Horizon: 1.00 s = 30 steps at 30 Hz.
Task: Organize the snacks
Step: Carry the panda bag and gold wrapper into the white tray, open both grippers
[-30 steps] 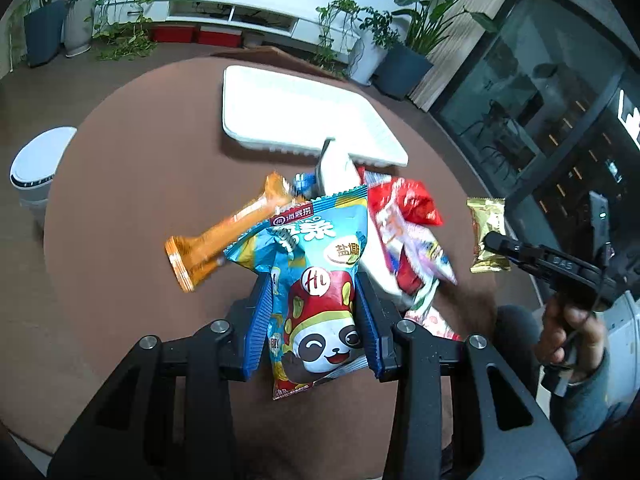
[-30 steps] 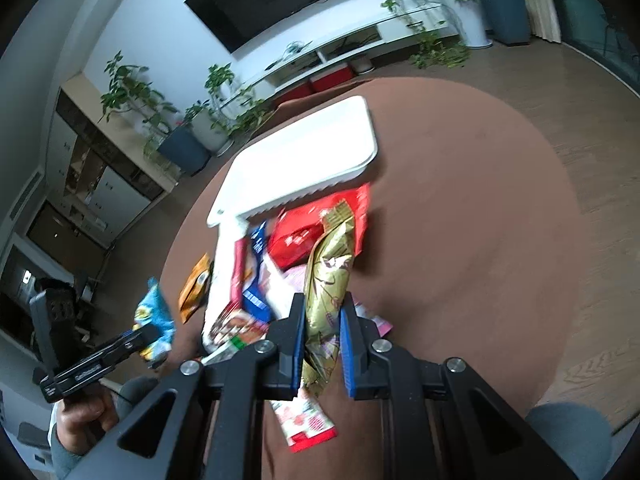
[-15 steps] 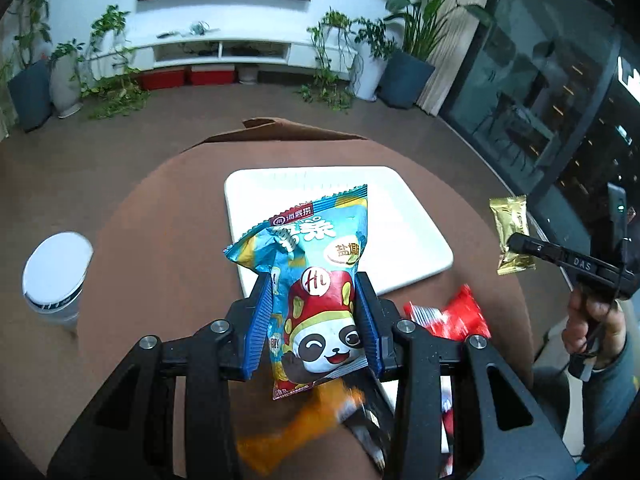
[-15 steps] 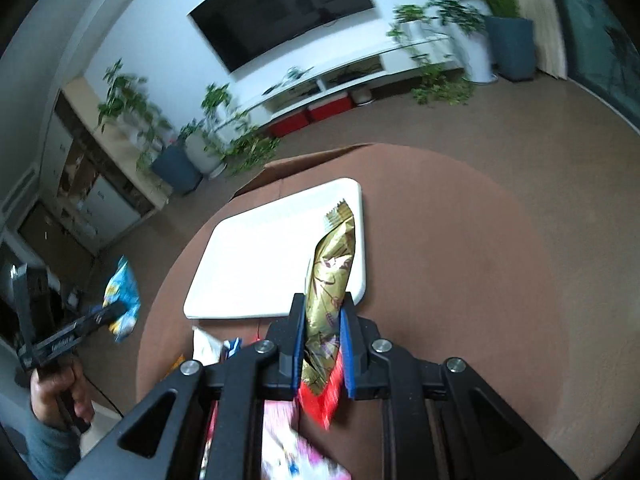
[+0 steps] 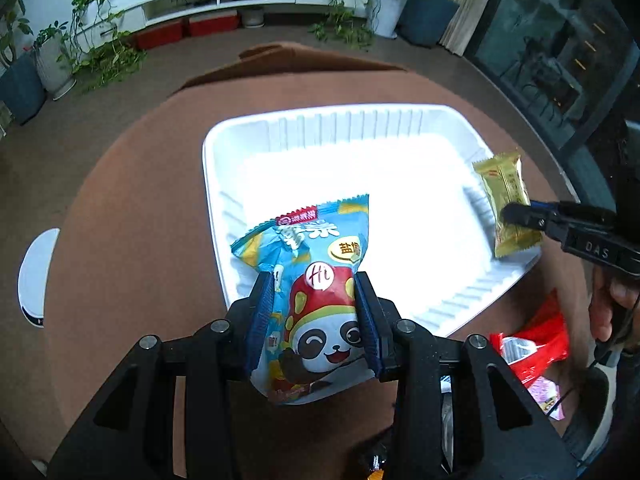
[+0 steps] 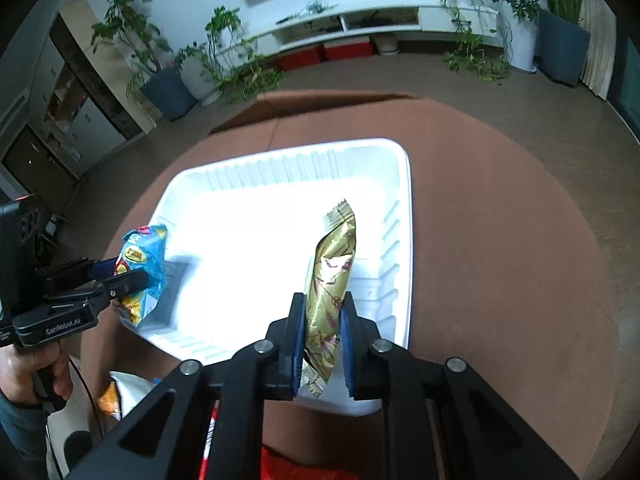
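Note:
My left gripper (image 5: 314, 312) is shut on a blue snack bag with a panda (image 5: 316, 304), held over the near left corner of the white tray (image 5: 340, 124). In the right wrist view the same bag (image 6: 144, 264) hangs at the tray's left wall, and my left gripper (image 6: 120, 280) comes in from the left. My right gripper (image 6: 323, 340) is shut on a gold snack packet (image 6: 332, 280), held over the right side of the tray (image 6: 404, 240). The left wrist view shows that gold packet (image 5: 506, 200) above the tray's right rim. The tray is empty inside.
The tray stands on a round brown table (image 5: 140, 200). Red and pink snack packets (image 5: 532, 352) lie on the table near the tray's front right corner. An orange packet (image 6: 108, 396) lies by the front left. A white bin (image 5: 36, 276) stands left of the table.
Both grippers have carried their packets forward from above the snack pile to above the tray. The pile has slipped down to the bottom edge of both views.

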Each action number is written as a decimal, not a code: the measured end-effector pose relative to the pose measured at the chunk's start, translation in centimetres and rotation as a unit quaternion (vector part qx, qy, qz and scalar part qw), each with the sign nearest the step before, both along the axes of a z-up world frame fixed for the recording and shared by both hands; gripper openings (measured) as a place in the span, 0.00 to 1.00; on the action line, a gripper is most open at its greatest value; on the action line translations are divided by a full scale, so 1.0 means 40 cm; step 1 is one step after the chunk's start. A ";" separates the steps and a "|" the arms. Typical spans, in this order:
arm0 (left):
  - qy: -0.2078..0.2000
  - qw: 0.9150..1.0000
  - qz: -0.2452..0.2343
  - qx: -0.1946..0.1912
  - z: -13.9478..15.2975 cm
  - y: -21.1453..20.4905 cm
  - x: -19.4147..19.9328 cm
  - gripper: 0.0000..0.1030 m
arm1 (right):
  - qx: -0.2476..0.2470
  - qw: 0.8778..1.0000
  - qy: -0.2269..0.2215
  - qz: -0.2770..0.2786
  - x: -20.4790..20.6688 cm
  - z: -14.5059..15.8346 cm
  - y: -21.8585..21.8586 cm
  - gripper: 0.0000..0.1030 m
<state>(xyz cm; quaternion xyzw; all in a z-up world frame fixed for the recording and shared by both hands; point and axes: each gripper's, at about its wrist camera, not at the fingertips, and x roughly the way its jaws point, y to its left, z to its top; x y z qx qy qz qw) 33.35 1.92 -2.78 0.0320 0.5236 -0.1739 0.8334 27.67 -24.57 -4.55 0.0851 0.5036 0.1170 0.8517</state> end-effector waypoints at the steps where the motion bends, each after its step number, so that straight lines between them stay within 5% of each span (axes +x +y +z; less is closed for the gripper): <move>1: 0.003 1.000 0.000 0.001 -0.012 -0.008 0.002 0.36 | -0.006 1.000 0.002 -0.001 0.006 -0.007 0.000 0.17; 11: -0.006 1.000 0.000 0.000 -0.030 -0.043 -0.009 0.36 | -0.012 1.000 0.009 0.000 0.024 -0.027 -0.013 0.24; 15: -0.010 1.000 0.008 -0.008 -0.025 -0.041 0.009 0.36 | 0.009 1.000 0.000 -0.002 0.013 -0.008 -0.017 0.51; 19: -0.020 1.000 0.010 -0.009 -0.014 -0.044 0.001 0.37 | 0.022 0.999 -0.021 -0.015 -0.010 0.029 -0.030 0.67; 21: -0.027 0.999 0.013 -0.011 -0.004 -0.044 -0.005 0.41 | 0.031 0.999 -0.036 -0.022 -0.026 0.054 -0.038 0.81; 26: -0.068 0.996 0.042 -0.028 0.068 -0.006 -0.052 0.59 | 0.065 0.995 -0.068 -0.024 -0.081 0.145 -0.059 0.90; 29: -0.116 0.991 0.056 -0.027 0.135 0.012 -0.112 0.81 | 0.139 0.982 -0.130 -0.021 -0.160 0.216 -0.099 0.91; 30: -0.147 0.987 0.047 -0.037 0.166 0.017 -0.154 0.84 | 0.169 0.972 -0.161 -0.032 -0.199 0.238 -0.121 0.99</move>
